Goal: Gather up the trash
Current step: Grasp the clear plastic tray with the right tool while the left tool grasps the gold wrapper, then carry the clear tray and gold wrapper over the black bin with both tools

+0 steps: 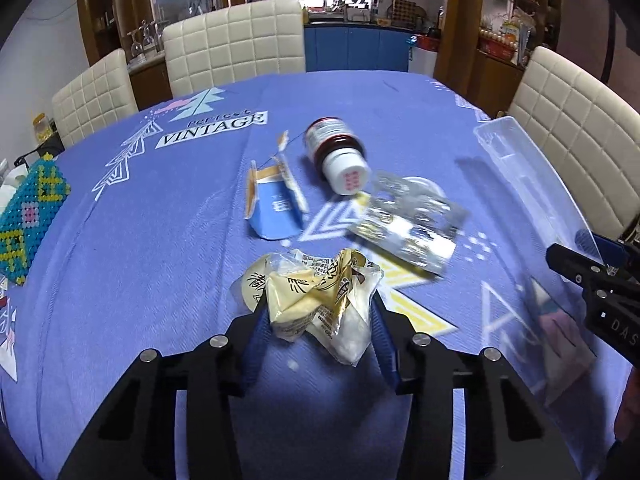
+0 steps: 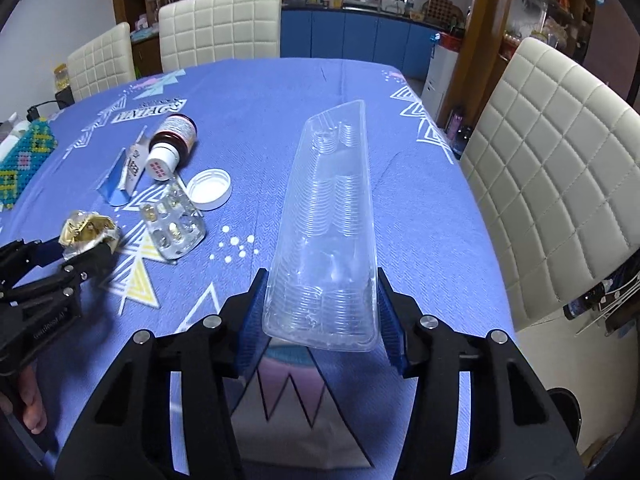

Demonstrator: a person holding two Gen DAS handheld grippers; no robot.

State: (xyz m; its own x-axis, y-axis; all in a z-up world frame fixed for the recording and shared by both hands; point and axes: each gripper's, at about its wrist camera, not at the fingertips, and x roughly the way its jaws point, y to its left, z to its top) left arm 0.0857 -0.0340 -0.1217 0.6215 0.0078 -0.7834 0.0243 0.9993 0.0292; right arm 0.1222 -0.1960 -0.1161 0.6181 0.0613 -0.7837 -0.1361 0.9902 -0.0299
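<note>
Left gripper [image 1: 316,312]: clamped on crumpled yellow wrapper [image 1: 316,292], wrapper between pads, over blue tablecloth [image 1: 160,240] | Right gripper [image 2: 322,312]: pads pressing both long sides of clear plastic tray [image 2: 332,220], near end gripped, far end extending away | Unheld: bottle [image 1: 334,148], blister pack [image 1: 408,224], white cap [image 2: 210,189] ahead on cloth.

The left tongs [image 1: 316,316] pinch a crumpled yellow wrapper [image 1: 316,292] above the blue worktop [image 1: 140,240]. At twelve o'clock from it lie a torn blue carton [image 1: 276,208] and a tipped brown bottle [image 1: 336,152]; at two o'clock a blister pack [image 1: 412,224]; at three o'clock the right tongs [image 1: 592,280] hold a clear tray [image 1: 528,184]
</note>
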